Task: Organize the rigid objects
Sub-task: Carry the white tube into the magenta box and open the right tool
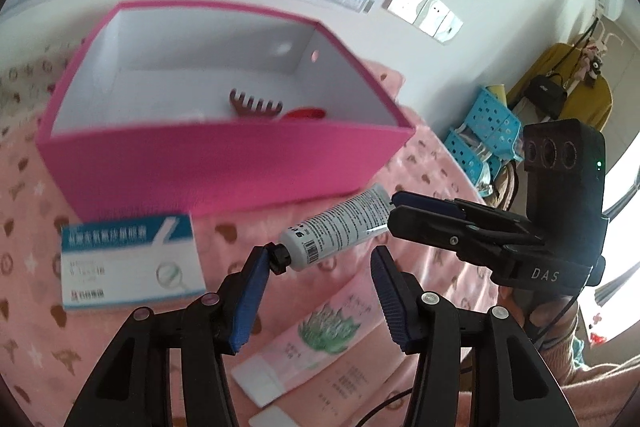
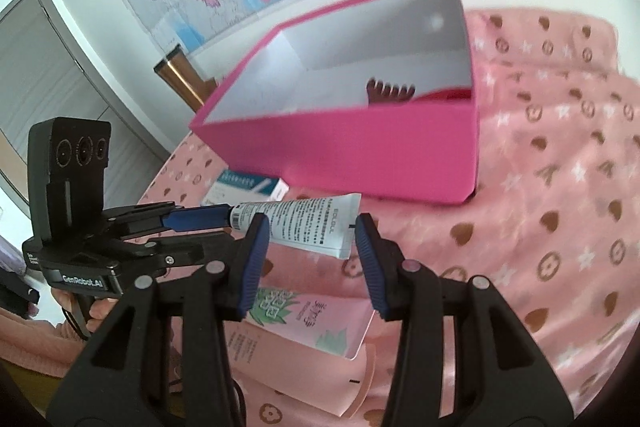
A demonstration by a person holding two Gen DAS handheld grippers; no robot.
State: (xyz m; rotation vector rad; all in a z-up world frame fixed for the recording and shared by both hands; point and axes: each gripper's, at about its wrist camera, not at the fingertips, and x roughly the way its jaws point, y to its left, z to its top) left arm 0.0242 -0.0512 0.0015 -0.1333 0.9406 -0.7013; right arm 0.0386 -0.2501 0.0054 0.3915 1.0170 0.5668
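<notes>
A white tube (image 1: 336, 231) (image 2: 304, 223) with a black cap hangs above the pink blanket, carried end to end between my two grippers. Its cap rests against the tip of the left finger of my left gripper (image 1: 320, 253) (image 2: 226, 227), whose jaws stand apart, and the other finger is clear of the tube. Its flat tail touches the far fingertip of my right gripper (image 2: 311, 223) (image 1: 394, 213), whose jaws are also apart. The tube passes just beyond the other tip. Behind it stands an open pink box (image 1: 224, 163) (image 2: 340, 151) holding a brown comb-like clip (image 1: 256, 105) (image 2: 390, 93) and something red (image 1: 304, 114).
A white-and-blue medicine carton (image 1: 128, 263) (image 2: 248, 187) lies in front of the box. Pink sachets (image 1: 320, 339) (image 2: 312, 323) lie under the grippers. Blue baskets (image 1: 484, 135) stand beyond the bed edge at the right. A map covers the wall behind.
</notes>
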